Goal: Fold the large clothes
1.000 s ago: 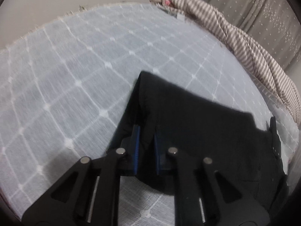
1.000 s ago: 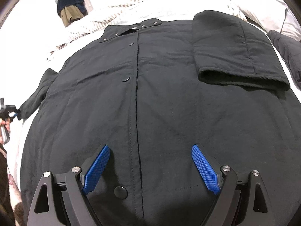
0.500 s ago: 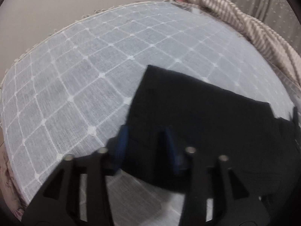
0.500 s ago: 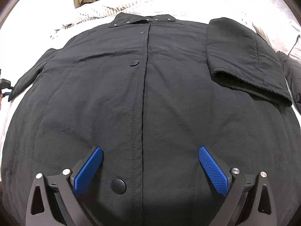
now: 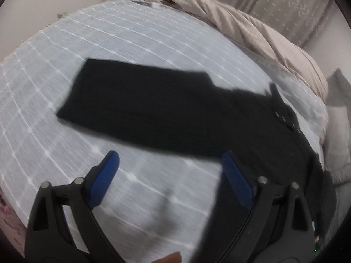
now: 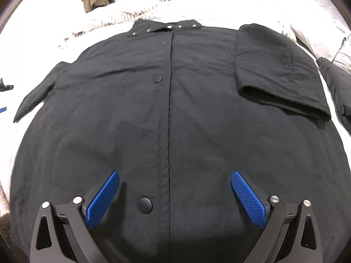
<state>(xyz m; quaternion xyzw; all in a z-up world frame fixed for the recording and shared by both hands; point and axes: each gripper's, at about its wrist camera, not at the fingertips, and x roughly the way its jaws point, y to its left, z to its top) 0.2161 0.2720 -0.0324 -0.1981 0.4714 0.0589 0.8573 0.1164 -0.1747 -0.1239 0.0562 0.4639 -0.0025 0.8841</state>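
Jaws on your left gripper (image 5: 169, 175) have just been opening and now stand wide with nothing between them; only checked bedspread (image 5: 65, 118) shows in the gap; a second ago they pinched the cuff of the left sleeve (image 5: 136, 103), so that's a release, and the sleeve now lies flat and straight, running from 10 o'clock toward 3 in the left wrist view; your right gripper (image 6: 175, 194) has also just spread to full width, empty, hovering over the lower front of the black coat (image 6: 171, 120) by the bottom snap (image 6: 144, 205); coat lies face up on the bed, collar at 12 o'clock, right sleeve (image 6: 276, 72) already folded across the chest at 2 o'clock; my read: left sleeve is laid out but not yet folded in, so regrasp it next.
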